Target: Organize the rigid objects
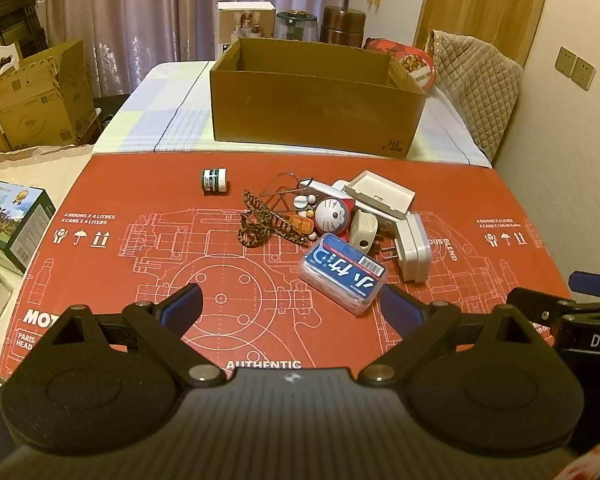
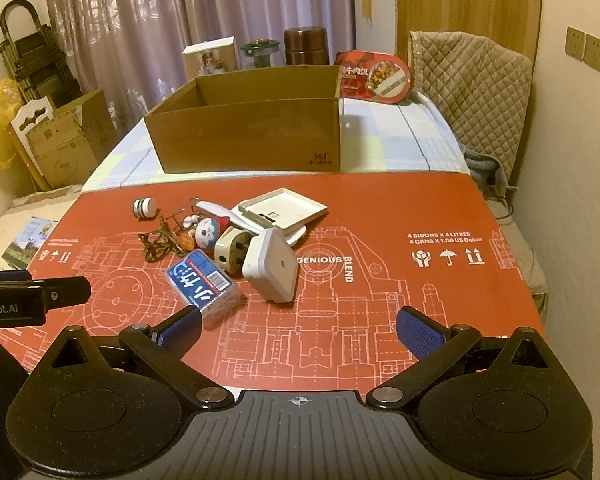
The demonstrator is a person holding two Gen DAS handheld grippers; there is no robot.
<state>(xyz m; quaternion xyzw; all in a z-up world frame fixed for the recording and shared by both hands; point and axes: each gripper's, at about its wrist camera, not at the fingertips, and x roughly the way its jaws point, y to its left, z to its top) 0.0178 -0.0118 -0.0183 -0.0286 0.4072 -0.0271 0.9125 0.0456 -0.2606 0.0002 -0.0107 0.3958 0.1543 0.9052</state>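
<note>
A pile of small objects lies on the red printed mat (image 1: pixel 140 248): a clear box with a blue label (image 1: pixel 342 276) (image 2: pixel 203 282), a white charger (image 1: pixel 412 250) (image 2: pixel 272 270), a cream plug (image 1: pixel 363 232) (image 2: pixel 230 250), a Doraemon figure (image 1: pixel 334 214) (image 2: pixel 208 232), a white tray-like lid (image 1: pixel 380 194) (image 2: pixel 282 210), a feather trinket (image 1: pixel 266 224) and a small green-and-white jar (image 1: pixel 214 180) (image 2: pixel 144 208) apart to the left. An open cardboard box (image 1: pixel 316 112) (image 2: pixel 248 138) stands behind the mat. My left gripper (image 1: pixel 290 306) is open and empty, just short of the blue-label box. My right gripper (image 2: pixel 298 328) is open and empty, in front of the charger.
Behind the cardboard box stand a white carton (image 1: pixel 246 20), a glass jar (image 1: pixel 296 24), a brown canister (image 1: pixel 342 26) and a red food pack (image 2: pixel 374 76). A quilted chair back (image 2: pixel 472 80) is at the right. Stacked cartons (image 1: pixel 40 96) stand at the left.
</note>
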